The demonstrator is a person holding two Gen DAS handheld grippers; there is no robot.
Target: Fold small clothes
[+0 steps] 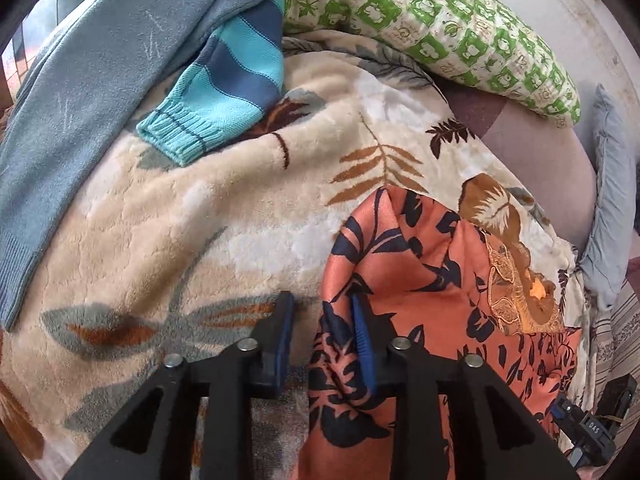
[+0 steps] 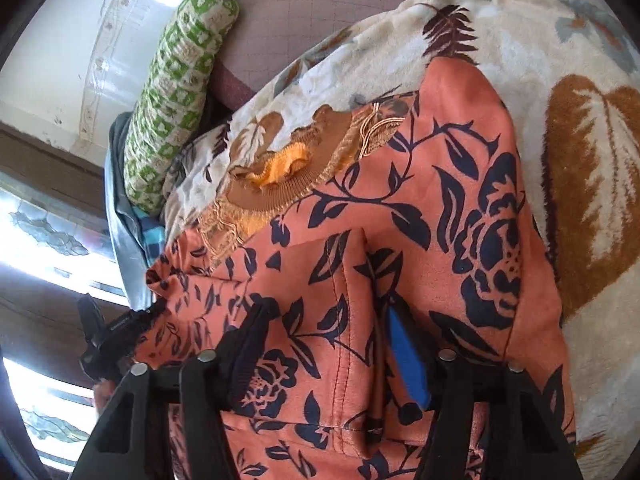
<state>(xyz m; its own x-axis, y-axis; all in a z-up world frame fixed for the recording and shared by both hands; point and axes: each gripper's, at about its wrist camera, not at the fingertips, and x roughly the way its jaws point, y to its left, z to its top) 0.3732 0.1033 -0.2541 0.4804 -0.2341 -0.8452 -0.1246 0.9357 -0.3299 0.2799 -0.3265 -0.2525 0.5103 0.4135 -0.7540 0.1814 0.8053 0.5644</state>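
Left gripper: angled downward, fingers parted, garment edge against the right finger only. Right gripper: angled downward, fingers parted, cloth lying loosely between them, not pinched.

Home bedroom: bed under plush leaf-print blanket, green-patterned pillow, knitted sweaters heaped.

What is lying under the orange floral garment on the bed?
The orange floral garment lies on a cream leaf-print fleece blanket, which shows around it. What is beneath its middle is covered.
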